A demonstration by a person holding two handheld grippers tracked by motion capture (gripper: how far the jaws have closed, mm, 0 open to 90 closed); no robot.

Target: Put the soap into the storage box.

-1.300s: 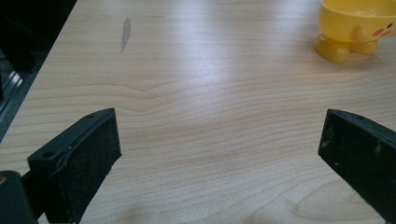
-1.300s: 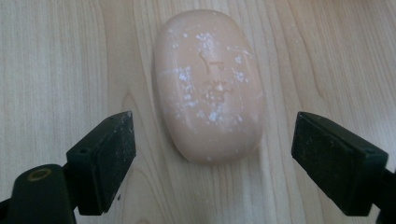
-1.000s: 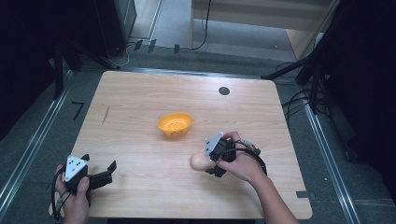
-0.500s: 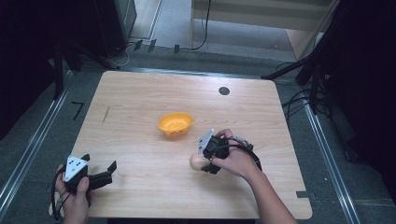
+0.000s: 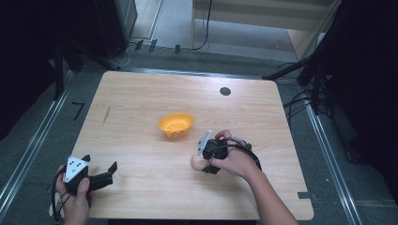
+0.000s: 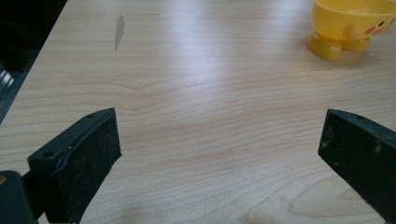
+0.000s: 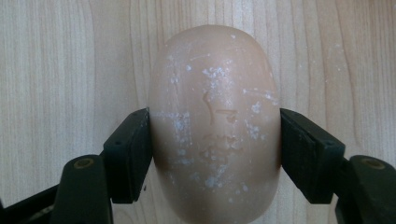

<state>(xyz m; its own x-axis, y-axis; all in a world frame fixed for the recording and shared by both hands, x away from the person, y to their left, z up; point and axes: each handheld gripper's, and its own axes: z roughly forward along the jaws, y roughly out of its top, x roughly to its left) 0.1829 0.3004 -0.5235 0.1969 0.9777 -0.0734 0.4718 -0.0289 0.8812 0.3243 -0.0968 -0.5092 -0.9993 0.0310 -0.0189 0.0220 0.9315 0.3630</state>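
- Here the wooden table [image 5: 141, 108] takes up most of the high view; its near edge is cut off at the bottom of the picture, and dark shapes around it are hard to make out.
- The right gripper [image 5: 202, 161] sits right of the table's middle, largely covered by the hand [image 5: 234, 161] that holds it.
- Its jaws have just been closing and now pinch the egg [image 7: 215, 126] from both sides, pads touching it.
- The egg is pale tan, smooth and rounded, flecked with white scuffs and faint marks; its near end runs off the bottom of the right gripper view.
- In the high view just a sliver of it peeks out beside the gripper, on the table.
- The yellow cup [image 5: 176, 125] stands near, up and left of the egg, apart from it.
- The left gripper [image 5: 105, 174] rests at the near left corner, jaws spread wide over bare wood.
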